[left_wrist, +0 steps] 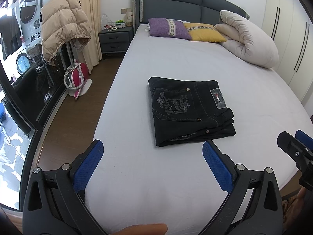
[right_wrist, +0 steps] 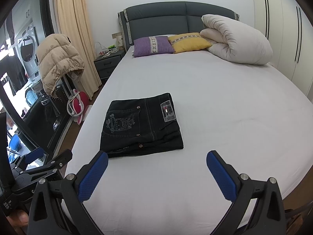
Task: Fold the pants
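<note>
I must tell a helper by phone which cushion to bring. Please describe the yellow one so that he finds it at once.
Look at the head of the bed, below the grey headboard. Two cushions lie there side by side, next to a rolled white duvet. The yellow cushion is the one touching the duvet; its neighbour is the purple cushion.

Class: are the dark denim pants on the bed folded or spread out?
Folded: the dark denim pants form a compact layered rectangle, back pocket on top.

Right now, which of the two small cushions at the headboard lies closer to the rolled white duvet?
The yellow cushion: it touches the duvet, while the purple cushion lies on its far side, nearer the nightstand.
</note>
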Tool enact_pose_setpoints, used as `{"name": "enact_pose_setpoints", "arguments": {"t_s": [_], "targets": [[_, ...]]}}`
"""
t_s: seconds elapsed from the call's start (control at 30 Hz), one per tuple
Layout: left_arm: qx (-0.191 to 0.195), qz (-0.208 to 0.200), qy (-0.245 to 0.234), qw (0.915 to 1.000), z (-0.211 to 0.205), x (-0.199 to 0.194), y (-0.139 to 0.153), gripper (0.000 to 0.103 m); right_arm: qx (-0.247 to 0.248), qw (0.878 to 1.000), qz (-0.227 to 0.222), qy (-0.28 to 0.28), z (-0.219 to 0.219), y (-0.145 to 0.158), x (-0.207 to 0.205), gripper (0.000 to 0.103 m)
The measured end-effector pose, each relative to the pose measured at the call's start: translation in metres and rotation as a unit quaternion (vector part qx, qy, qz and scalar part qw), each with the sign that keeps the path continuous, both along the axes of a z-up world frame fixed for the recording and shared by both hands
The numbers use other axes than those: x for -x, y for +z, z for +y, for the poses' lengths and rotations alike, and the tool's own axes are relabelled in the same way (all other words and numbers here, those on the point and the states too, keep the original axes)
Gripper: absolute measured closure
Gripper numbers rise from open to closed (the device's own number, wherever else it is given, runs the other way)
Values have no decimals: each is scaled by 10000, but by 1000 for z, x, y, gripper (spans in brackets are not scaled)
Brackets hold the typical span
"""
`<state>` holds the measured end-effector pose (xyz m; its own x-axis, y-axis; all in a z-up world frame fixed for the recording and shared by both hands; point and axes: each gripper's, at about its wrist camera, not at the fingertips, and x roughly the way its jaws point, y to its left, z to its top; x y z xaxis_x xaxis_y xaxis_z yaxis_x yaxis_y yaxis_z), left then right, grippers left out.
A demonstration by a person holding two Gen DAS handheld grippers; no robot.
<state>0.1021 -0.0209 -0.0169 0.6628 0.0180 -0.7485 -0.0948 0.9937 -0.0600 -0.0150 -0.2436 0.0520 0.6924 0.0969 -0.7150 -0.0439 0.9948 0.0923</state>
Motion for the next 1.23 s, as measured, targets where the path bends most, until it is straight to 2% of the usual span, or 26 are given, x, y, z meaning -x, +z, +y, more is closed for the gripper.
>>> {"name": "enact_pose_setpoints", "arguments": {"t_s": [1.23], "targets": [[-88,29,-86,9999,3,0,-7,0,-24,10000,59,-12,-3,-8,0,0]]}}
